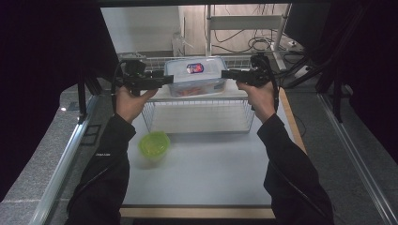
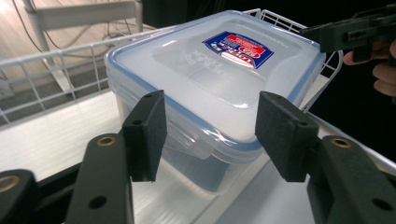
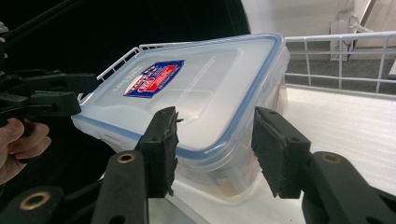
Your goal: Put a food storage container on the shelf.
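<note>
A clear plastic box (image 1: 195, 77) with a blue-sealed lid and a red-and-blue sticker (image 1: 195, 68) stands at the far end of a white wire basket (image 1: 202, 117). My left gripper (image 1: 169, 80) is at the box's left side, open, with a corner of the box (image 2: 224, 79) between its fingers (image 2: 147, 133); no pad visibly touches it. My right gripper (image 1: 224, 73) is at the box's right side, also open, straddling another corner of the box (image 3: 196, 93). Something reddish shows through the box's wall.
A green lidded bowl (image 1: 154, 144) sits on the pale table (image 1: 206, 178) just in front of the basket's left corner. The basket's wire walls (image 2: 56, 70) rise around the box. Metal rails and dark curtains flank the table; shelving and cables lie behind.
</note>
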{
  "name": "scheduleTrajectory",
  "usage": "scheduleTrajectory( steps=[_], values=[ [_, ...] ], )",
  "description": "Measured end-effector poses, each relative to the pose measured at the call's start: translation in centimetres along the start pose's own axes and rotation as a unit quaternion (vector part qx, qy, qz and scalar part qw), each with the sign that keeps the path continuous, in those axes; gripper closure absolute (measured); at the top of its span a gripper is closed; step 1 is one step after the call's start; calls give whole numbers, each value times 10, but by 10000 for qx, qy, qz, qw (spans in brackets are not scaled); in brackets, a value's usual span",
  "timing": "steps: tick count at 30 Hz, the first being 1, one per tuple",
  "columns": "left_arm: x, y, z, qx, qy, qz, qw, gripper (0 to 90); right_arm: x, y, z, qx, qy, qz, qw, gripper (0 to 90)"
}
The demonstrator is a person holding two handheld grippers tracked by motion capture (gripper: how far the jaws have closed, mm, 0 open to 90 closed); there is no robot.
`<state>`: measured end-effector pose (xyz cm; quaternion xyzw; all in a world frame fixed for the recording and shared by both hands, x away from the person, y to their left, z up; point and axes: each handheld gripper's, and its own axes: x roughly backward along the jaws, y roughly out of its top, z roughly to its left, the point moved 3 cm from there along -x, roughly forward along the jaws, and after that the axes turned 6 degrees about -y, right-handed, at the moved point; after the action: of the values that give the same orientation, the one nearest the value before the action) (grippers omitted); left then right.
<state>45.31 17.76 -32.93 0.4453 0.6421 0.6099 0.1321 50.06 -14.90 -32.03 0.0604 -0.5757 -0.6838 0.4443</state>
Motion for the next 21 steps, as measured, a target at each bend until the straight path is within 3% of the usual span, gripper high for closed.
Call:
scheduleTrajectory(
  steps=[5,8,10,11,15,18,21],
  values=[
    [11,-10,-9,-173,7,-85,9998,481,9,-4,4,230,-79,-87,9997,537],
    [18,-21,-17,-266,30,-177,9995,566,17,-10,8,455,-179,-232,9985,620],
    [20,-30,-23,-217,-133,-290,9993,647,21,-17,11,641,-255,-317,9971,694],
    [18,-34,-26,-218,-166,-265,9993,709,22,-22,13,725,-249,-326,9965,746],
    [7,-42,-29,-288,-92,-9,9995,794,15,-33,17,924,-237,-161,9953,854],
    [-1,-42,-28,-303,10,59,9995,811,6,-38,20,1038,-199,-47,9944,884],
    [-6,-40,-24,-224,68,36,9997,823,-2,-41,23,1195,-329,62,9923,888]
  ],
)
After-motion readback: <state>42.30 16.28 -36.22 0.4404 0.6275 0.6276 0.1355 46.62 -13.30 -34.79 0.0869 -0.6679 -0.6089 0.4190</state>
